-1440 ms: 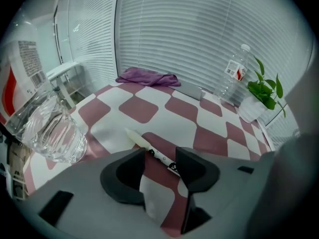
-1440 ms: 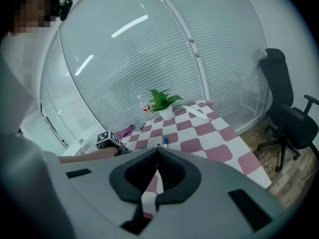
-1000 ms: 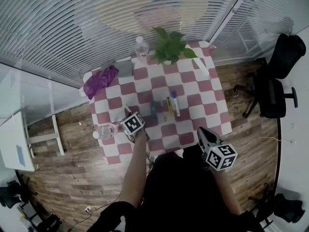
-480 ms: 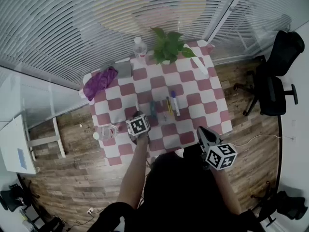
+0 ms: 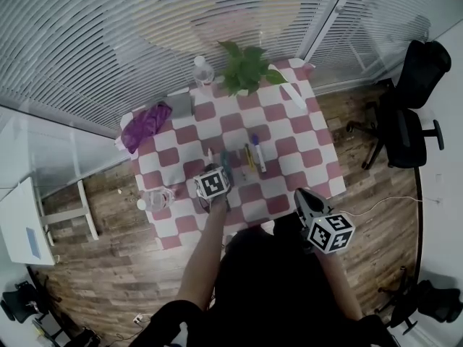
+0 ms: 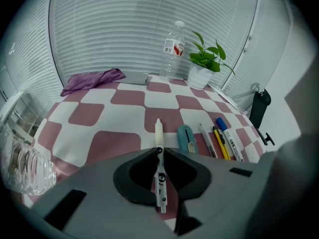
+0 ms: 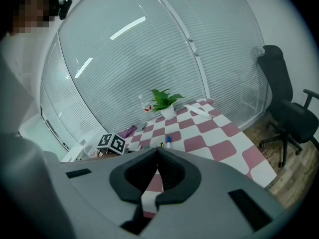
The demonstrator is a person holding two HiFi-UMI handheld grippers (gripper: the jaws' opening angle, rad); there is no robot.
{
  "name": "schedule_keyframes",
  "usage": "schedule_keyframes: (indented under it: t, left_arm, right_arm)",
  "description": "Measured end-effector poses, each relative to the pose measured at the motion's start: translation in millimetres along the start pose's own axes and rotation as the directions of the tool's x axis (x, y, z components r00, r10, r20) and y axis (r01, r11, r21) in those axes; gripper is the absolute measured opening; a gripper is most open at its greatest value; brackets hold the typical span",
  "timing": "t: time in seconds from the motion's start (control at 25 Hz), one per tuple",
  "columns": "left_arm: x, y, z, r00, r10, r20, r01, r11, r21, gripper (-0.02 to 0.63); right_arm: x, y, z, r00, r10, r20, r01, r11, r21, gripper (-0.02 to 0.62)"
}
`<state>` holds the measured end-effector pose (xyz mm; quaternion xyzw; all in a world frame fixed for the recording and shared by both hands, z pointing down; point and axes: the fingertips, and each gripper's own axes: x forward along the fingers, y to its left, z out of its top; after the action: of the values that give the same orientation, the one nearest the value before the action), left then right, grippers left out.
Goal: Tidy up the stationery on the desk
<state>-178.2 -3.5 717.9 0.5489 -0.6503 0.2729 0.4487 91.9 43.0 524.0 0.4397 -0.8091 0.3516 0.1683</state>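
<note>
A white pen (image 6: 158, 131) sticks out forward between the jaws of my left gripper (image 6: 159, 151), which is shut on it; the jaws have just been closing on the pen. This gripper (image 5: 211, 167) hangs over the checked table's (image 5: 289, 132) front left part. Just to its right lies a row: a teal utility knife (image 6: 187, 138), a grey pen (image 6: 207, 139), a yellow pen (image 6: 220, 143) and a blue-capped marker (image 6: 229, 137). My right gripper (image 5: 301, 196) is held off the table's near edge, shut and with nothing in it (image 7: 157, 151).
At the far edge stand a water bottle (image 5: 200, 69) and a potted plant (image 5: 244, 67). A purple cloth (image 5: 145, 125) and a grey case (image 6: 135, 77) lie at the back left. A clear glass (image 5: 158, 197) stands at the left edge. An office chair (image 5: 409, 121) is on the right.
My left gripper has moved to the right along the table's front, toward the row of pens, carrying the white pen. My right gripper has kept still.
</note>
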Motion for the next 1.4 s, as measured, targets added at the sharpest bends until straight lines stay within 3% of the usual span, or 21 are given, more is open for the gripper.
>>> schedule_keyframes:
  t: [0.32, 0.56, 0.92, 1.4]
  left_arm:
    - [-2.6, -2.3, -2.9, 1.0, -0.002, 0.012, 0.001, 1.0, 0.004, 0.071]
    - [-8.5, -13.0, 1.1, 0.996, -0.071, 0.056, 0.071, 0.997, -0.008, 0.144]
    - [-41.8, -16.6, 13.4, 0.975, -0.112, 0.192, 0.108, 0.994, 0.031, 0.144]
    - [-135.5, -47.1, -26.1, 0.937, -0.188, 0.295, 0.171, 0.982, 0.083, 0.052]
  right_arm:
    - [-1.6, 1.6, -0.1, 1.0, 0.007, 0.004, -0.007, 1.0, -0.001, 0.021]
    - [-4.4, 3.6, -1.2, 1.0, 0.001, 0.005, -0.001, 1.0, -0.002, 0.021]
    - [-7.1, 13.4, -26.6, 1.0, 0.01, -0.001, -0.01, 1.0, 0.015, 0.021]
    - [-3.5, 46.1, -15.8, 0.987, 0.161, 0.009, -0.16, 0.983, -0.086, 0.02]
